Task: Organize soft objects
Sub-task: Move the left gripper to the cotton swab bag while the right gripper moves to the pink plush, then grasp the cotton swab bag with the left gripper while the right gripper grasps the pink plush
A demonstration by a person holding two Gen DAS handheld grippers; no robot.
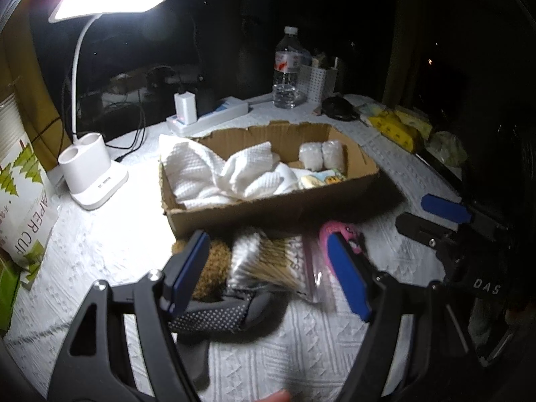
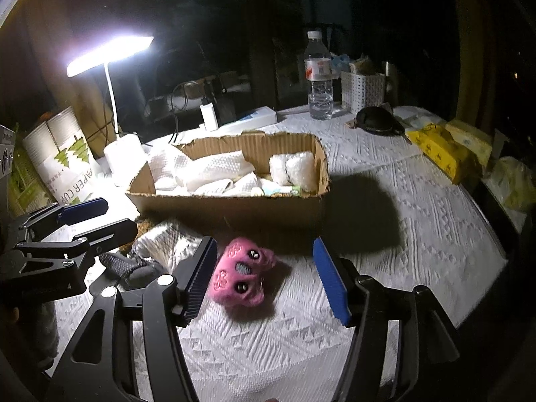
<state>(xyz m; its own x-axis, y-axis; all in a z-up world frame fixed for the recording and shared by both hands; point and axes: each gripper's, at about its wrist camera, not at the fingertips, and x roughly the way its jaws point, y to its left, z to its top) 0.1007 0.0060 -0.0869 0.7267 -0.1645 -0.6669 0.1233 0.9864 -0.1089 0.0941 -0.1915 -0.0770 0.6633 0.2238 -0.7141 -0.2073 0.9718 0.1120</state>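
Note:
A cardboard box (image 1: pixel 268 207) (image 2: pixel 234 209) on the white cloth holds white towels (image 1: pixel 217 174) (image 2: pixel 207 171) and two bubble-wrap rolls (image 1: pixel 321 155) (image 2: pixel 294 171). In front of it lie a clear bag of cotton swabs (image 1: pixel 268 261), a brown fuzzy thing (image 1: pixel 214 268), a dark dotted cloth (image 1: pixel 227 311) (image 2: pixel 134 268) and a pink plush toy (image 2: pixel 243 273) (image 1: pixel 338 231). My left gripper (image 1: pixel 268 274) is open above the swab bag. My right gripper (image 2: pixel 268 278) is open around the pink plush, not touching it.
A lit desk lamp (image 1: pixel 93 181) (image 2: pixel 124 157) stands left of the box, with a paper-cup pack (image 1: pixel 23 221) beside it. A power strip (image 1: pixel 207 117), water bottle (image 1: pixel 288 70) (image 2: pixel 320 77) and white basket (image 2: pixel 363 90) stand behind. Yellow tissue packs (image 2: pixel 442 150) lie at right.

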